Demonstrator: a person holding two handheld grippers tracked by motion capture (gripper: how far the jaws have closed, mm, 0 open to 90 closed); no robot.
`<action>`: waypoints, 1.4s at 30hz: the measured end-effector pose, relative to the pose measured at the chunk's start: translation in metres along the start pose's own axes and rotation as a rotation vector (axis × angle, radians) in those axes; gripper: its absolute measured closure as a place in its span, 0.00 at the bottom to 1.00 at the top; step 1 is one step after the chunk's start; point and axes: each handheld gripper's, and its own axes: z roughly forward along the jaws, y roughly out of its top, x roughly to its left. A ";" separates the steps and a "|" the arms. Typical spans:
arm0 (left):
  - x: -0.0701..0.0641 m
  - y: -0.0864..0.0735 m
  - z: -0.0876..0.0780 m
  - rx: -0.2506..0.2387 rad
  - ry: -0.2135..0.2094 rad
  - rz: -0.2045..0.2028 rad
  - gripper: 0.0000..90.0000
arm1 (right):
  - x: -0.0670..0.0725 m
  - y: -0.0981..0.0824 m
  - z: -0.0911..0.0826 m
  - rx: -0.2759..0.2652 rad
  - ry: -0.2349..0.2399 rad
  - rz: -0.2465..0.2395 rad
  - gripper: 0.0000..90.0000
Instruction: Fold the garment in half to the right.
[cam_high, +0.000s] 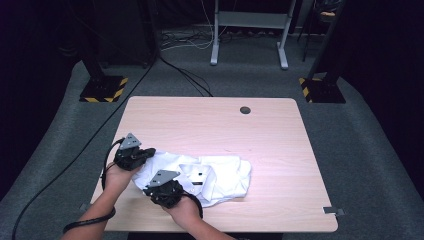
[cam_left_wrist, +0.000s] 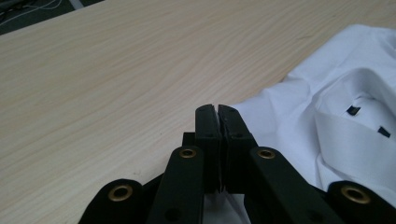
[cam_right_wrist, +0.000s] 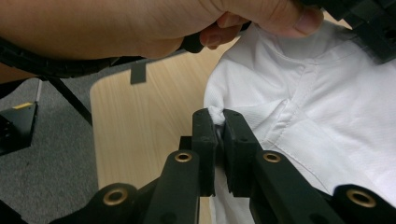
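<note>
A crumpled white shirt (cam_high: 220, 175) lies on the near middle of the wooden table (cam_high: 210, 125), with its collar and dark buttons showing (cam_left_wrist: 336, 116). My left gripper (cam_high: 146, 153) is at the shirt's left edge, and its jaws (cam_left_wrist: 217, 112) are shut with a thin strip of white cloth pinched low between them. My right gripper (cam_high: 159, 192) is at the shirt's near-left part, shut on a small bunched fold of the fabric (cam_right_wrist: 217, 115). In the right gripper view the shirt (cam_right_wrist: 317, 116) spreads to the right, and the person's other hand (cam_right_wrist: 140, 28) is close above.
A round cable hole (cam_high: 245, 110) is in the table's far side. A bit of tape (cam_high: 334, 210) sits on the near right edge. Beyond the table stand a white desk frame (cam_high: 250, 30) and two posts with yellow-black bases (cam_high: 103, 89) (cam_high: 322, 90). Cables run across the grey floor.
</note>
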 end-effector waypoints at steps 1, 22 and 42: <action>0.001 0.003 -0.003 -0.002 0.001 -0.002 0.97 | 0.000 0.003 -0.002 -0.006 0.001 -0.001 0.94; 0.009 0.048 -0.037 -0.005 0.038 0.015 0.97 | -0.001 0.055 -0.023 -0.093 0.041 -0.007 0.94; -0.010 0.092 -0.038 0.109 0.107 0.071 0.97 | -0.008 0.062 -0.044 -0.163 0.037 -0.009 0.94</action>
